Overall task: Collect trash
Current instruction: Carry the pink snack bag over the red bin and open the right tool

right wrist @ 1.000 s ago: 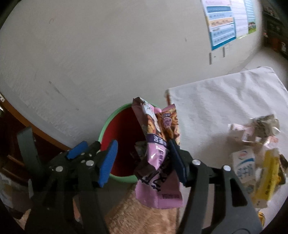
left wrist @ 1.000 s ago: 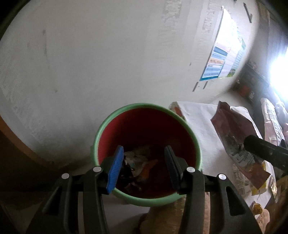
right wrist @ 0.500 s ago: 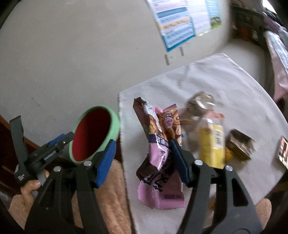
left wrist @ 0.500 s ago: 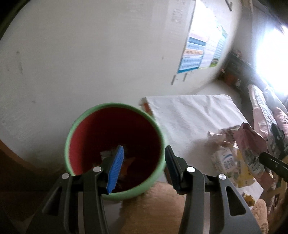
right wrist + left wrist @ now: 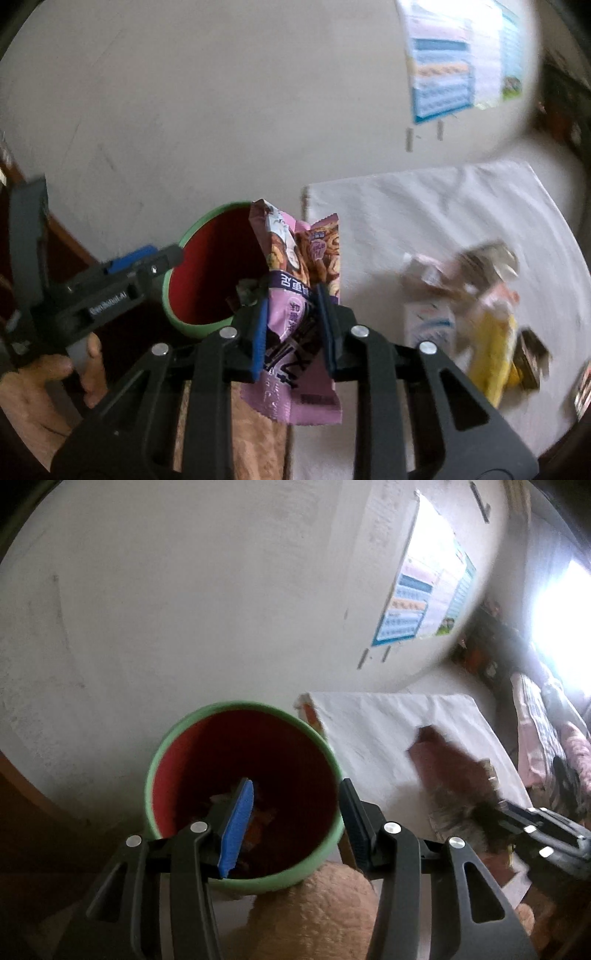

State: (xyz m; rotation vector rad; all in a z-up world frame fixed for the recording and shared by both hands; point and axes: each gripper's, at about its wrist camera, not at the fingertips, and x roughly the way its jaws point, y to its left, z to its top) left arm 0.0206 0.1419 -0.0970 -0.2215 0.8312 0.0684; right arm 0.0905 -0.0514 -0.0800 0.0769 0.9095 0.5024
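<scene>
A green bin with a red inside (image 5: 242, 705) holds some scraps low down. My left gripper (image 5: 295, 823) hovers open over its near rim, with one finger inside the bin and the other just outside its right edge. In the right wrist view the left gripper (image 5: 155, 258), held by a hand (image 5: 48, 376), has its tips at the bin's (image 5: 207, 221) left rim. My right gripper (image 5: 291, 332) is shut on a purple snack wrapper (image 5: 284, 251), which stands upright beside the bin's right rim. The left wrist view shows the wrapper (image 5: 443, 768) blurred, with the right gripper (image 5: 506, 808) behind it.
To the right stands a table with a white cloth (image 5: 406, 206). On the cloth lie a milk carton (image 5: 428, 325), a yellow wrapper (image 5: 495, 354) and crumpled foil (image 5: 487, 258). Fuzzy tan fabric (image 5: 314, 915) lies under the grippers. The pale wall carries a poster (image 5: 450, 66).
The right gripper's jaws, wide apart before, have closed on the purple wrapper. It swung out over the table and has come back left beside the bin. The left gripper shifted slightly.
</scene>
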